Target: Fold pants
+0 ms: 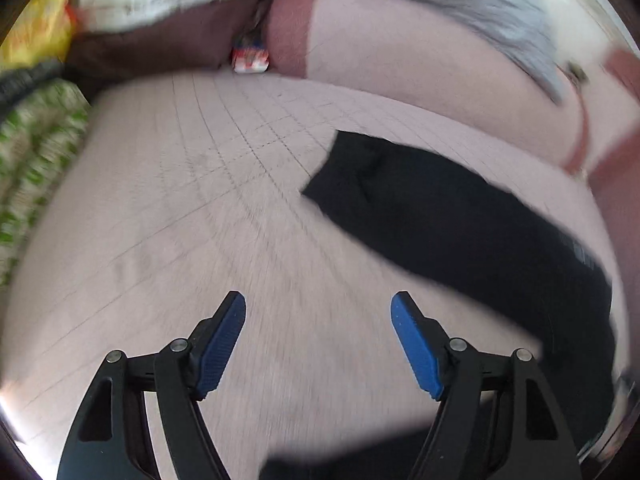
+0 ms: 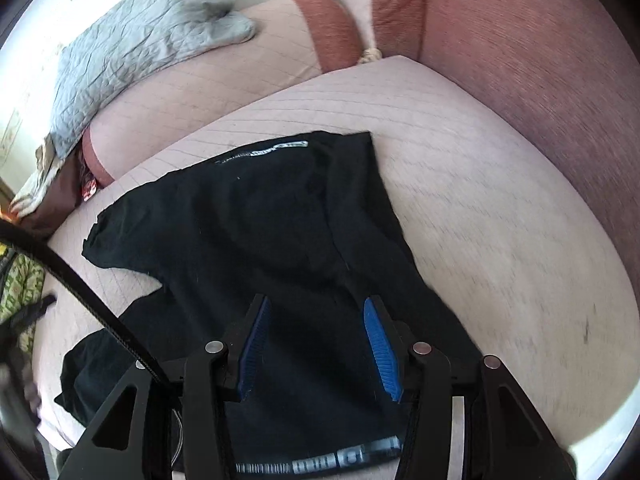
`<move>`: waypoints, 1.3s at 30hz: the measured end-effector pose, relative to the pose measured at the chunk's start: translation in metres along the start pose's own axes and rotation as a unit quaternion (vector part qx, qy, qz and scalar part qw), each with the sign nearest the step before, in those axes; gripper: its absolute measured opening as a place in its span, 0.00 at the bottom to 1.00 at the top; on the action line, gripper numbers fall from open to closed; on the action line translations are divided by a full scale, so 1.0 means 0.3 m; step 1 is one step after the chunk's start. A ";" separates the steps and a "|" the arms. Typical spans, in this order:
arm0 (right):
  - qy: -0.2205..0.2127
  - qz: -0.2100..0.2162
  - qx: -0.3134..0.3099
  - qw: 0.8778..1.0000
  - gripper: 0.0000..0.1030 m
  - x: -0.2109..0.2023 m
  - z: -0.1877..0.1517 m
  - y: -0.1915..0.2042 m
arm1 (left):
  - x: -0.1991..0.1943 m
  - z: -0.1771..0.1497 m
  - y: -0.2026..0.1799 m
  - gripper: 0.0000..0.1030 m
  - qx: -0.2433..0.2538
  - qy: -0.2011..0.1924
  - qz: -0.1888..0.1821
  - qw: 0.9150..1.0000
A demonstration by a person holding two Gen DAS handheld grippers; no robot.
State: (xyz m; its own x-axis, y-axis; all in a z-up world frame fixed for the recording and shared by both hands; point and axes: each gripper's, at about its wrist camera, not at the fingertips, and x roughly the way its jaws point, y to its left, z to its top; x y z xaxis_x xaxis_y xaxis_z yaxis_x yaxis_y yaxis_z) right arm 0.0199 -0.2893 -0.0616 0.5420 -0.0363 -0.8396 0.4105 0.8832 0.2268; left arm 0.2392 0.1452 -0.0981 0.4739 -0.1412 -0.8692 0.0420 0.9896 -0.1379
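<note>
Black pants [image 2: 256, 240] lie spread on a pale pink quilted sofa seat [image 2: 480, 184], with a printed grey waistband at the near edge. My right gripper [image 2: 316, 312] is open and empty, held just above the pants' near part. In the left wrist view the pants [image 1: 440, 216] lie at the right, a leg end pointing to the centre. My left gripper [image 1: 318, 308] is open and empty over bare seat [image 1: 180, 200], to the left of the pants. The left view is blurred by motion.
A grey quilted blanket [image 2: 140, 48] lies on the cushion behind. A dark red sofa back [image 2: 540, 60] rises at the right. A green patterned cloth [image 1: 36, 152] and a yellow object [image 1: 36, 28] sit off the seat's left side. A black strap [image 2: 80, 280] crosses the right view.
</note>
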 end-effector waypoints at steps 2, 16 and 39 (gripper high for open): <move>0.005 0.001 0.000 1.000 0.52 0.032 0.026 0.008 | 0.094 0.076 0.025 0.72 -0.041 0.018 -0.026 0.999; 0.011 -0.008 0.010 1.000 0.52 0.093 0.029 -0.013 | 0.131 0.066 -0.040 0.26 -0.009 0.038 0.031 0.999; 0.105 0.071 -0.199 0.972 0.62 0.579 0.602 0.229 | 0.324 0.296 -0.099 0.76 0.062 0.029 -0.044 0.997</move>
State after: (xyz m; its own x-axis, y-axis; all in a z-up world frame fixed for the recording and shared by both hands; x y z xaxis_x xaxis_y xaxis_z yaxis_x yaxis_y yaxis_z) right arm 0.2748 -0.3193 -0.1027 0.3930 0.1592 -0.9057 0.0034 0.9846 0.1745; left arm 0.3620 0.1046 -0.1363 0.4117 -0.2248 -0.8832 0.1907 0.9689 -0.1578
